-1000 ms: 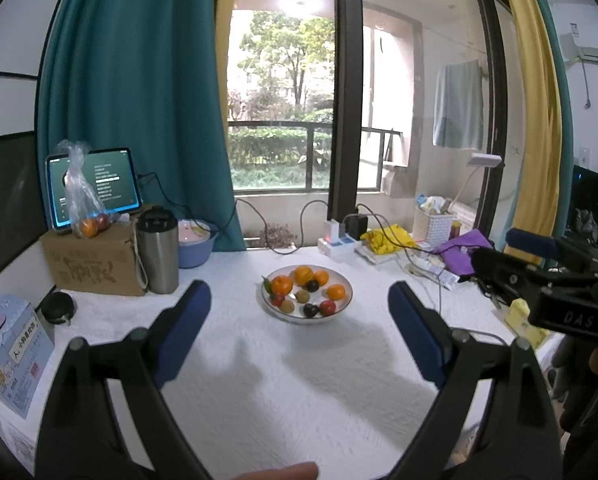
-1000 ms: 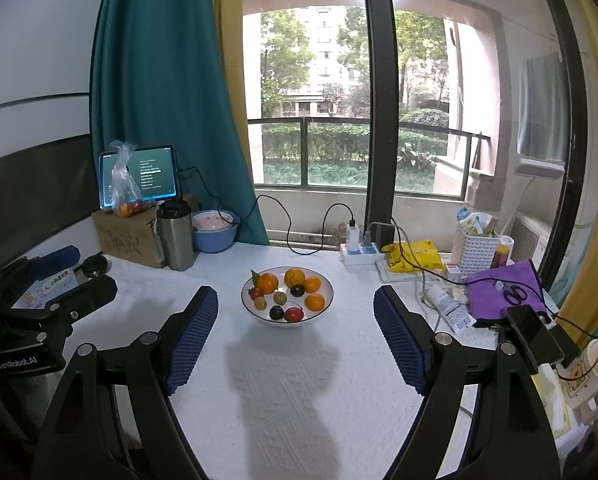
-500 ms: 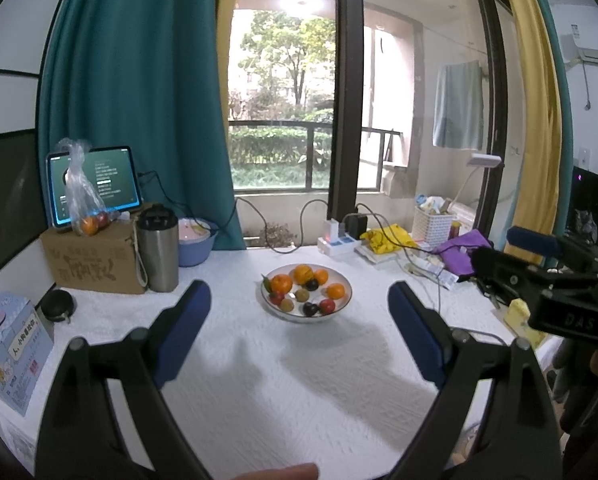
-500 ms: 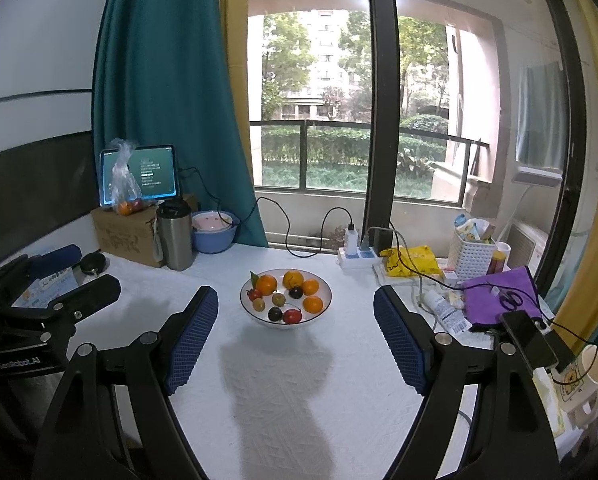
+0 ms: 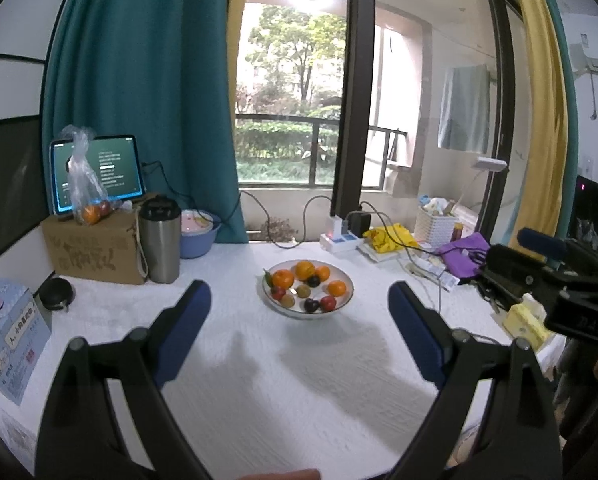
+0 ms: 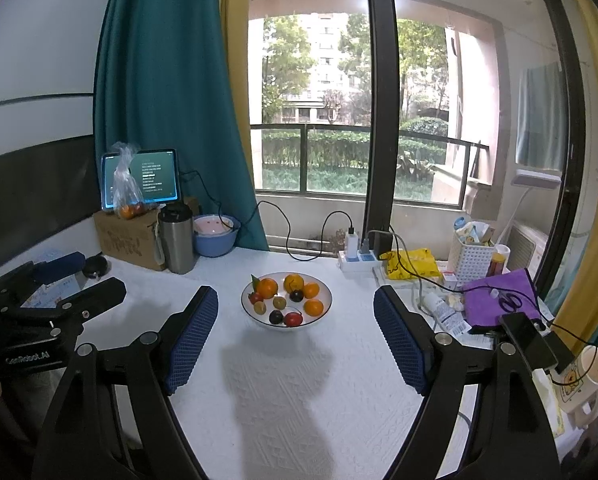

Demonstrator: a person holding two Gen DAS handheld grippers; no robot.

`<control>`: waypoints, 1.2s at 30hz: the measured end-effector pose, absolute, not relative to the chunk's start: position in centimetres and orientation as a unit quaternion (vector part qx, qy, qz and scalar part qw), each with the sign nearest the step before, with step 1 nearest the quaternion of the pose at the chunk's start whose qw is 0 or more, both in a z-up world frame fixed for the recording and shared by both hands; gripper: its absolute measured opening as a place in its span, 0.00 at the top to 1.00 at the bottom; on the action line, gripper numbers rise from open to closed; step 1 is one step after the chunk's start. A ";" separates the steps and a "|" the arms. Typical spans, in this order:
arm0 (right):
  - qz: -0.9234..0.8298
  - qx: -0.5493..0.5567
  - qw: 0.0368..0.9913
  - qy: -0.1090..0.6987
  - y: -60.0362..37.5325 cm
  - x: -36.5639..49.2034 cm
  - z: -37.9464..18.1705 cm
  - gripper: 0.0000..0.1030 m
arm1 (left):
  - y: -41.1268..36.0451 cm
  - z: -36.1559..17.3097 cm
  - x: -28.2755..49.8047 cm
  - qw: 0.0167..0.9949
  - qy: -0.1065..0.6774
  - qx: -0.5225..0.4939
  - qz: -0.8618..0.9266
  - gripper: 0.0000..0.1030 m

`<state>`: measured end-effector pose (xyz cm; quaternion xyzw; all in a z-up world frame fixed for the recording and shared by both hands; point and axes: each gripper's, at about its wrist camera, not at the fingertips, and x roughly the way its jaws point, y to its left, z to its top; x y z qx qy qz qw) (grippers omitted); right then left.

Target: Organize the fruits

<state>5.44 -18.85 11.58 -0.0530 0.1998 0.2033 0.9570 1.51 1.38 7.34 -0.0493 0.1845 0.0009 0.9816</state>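
A white bowl (image 5: 345, 304) (image 6: 323, 316) stands in the middle of the white table. It holds several fruits: oranges (image 5: 305, 269) (image 6: 267, 287), dark plums (image 5: 313, 281) (image 6: 297, 295), red fruits (image 5: 328, 303) (image 6: 293, 319) and greenish ones (image 6: 279, 302). My left gripper (image 5: 299, 308) is open and empty, held above the table short of the bowl. My right gripper (image 6: 295, 314) is open and empty too, also short of the bowl. Each gripper shows at the edge of the other's view, the right one (image 5: 559, 276) and the left one (image 6: 55, 308).
A steel tumbler (image 5: 159, 240), a cardboard box (image 5: 95, 250) with a bag of fruit (image 5: 87, 184) and a tablet (image 5: 107, 168), and a blue basin (image 5: 197, 234) stand at the back left. A power strip (image 6: 357, 260), white basket (image 6: 473, 258), purple cloth (image 6: 499, 300), phone (image 6: 527, 338) and mug (image 6: 583, 380) crowd the right.
Both grippers have stayed open and nearly still. The right wrist view has drifted slightly, the bowl sitting a touch lower and left in it.
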 end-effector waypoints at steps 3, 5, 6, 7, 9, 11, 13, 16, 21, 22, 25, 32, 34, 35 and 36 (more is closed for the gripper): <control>0.206 -0.052 0.957 0.196 -18.8 5.2 11.8 0.20 | 1.3 7.3 1.5 0.982 0.184 -0.050 -0.001 0.11; 0.206 -0.053 0.958 0.194 -18.7 5.1 11.8 0.20 | 1.4 7.3 1.5 0.982 0.184 -0.050 -0.002 0.11; 0.206 -0.053 0.958 0.194 -18.7 5.1 11.9 0.20 | 1.4 7.3 1.5 0.982 0.184 -0.050 -0.003 0.11; 0.206 -0.053 0.958 0.193 -18.7 5.1 11.9 0.20 | 1.4 7.3 1.5 0.982 0.183 -0.051 -0.002 0.11; 0.206 -0.053 0.958 0.193 -18.8 5.1 12.0 0.20 | 1.4 7.3 1.5 0.982 0.183 -0.051 -0.003 0.11; 0.206 -0.051 0.958 0.193 -18.7 5.1 11.9 0.20 | 1.4 7.3 1.5 0.982 0.183 -0.051 -0.003 0.11; 0.206 -0.052 0.958 0.193 -18.8 5.1 11.9 0.20 | 1.5 7.3 1.5 0.982 0.182 -0.052 -0.003 0.11; 0.206 -0.053 0.958 0.194 -18.8 5.1 11.9 0.20 | 1.5 7.3 1.5 0.982 0.181 -0.052 -0.001 0.11; 0.205 -0.053 0.958 0.195 -18.8 5.1 11.9 0.20 | 1.5 7.3 1.3 0.984 0.172 -0.052 0.007 0.11; 0.205 -0.052 0.958 0.195 -18.8 5.1 11.9 0.20 | 1.5 7.3 1.2 0.985 0.167 -0.050 0.011 0.11; 0.205 -0.055 0.957 0.196 -18.7 5.0 12.0 0.20 | 1.3 7.3 0.9 0.986 0.157 -0.050 0.015 0.11; 0.201 -0.054 0.958 0.199 -18.7 5.3 11.9 0.20 | 1.4 7.3 0.7 0.988 0.146 -0.046 0.015 0.11; 0.202 -0.053 0.957 0.201 -18.6 5.4 11.7 0.20 | 1.5 7.1 0.7 0.988 0.147 -0.047 0.015 0.11; 0.203 -0.054 0.957 0.203 -18.5 5.5 11.6 0.20 | 1.5 7.1 0.8 0.988 0.147 -0.048 0.015 0.11; 0.203 -0.054 0.956 0.203 -18.5 5.5 11.6 0.20 | 1.5 7.0 0.8 0.988 0.147 -0.047 0.014 0.11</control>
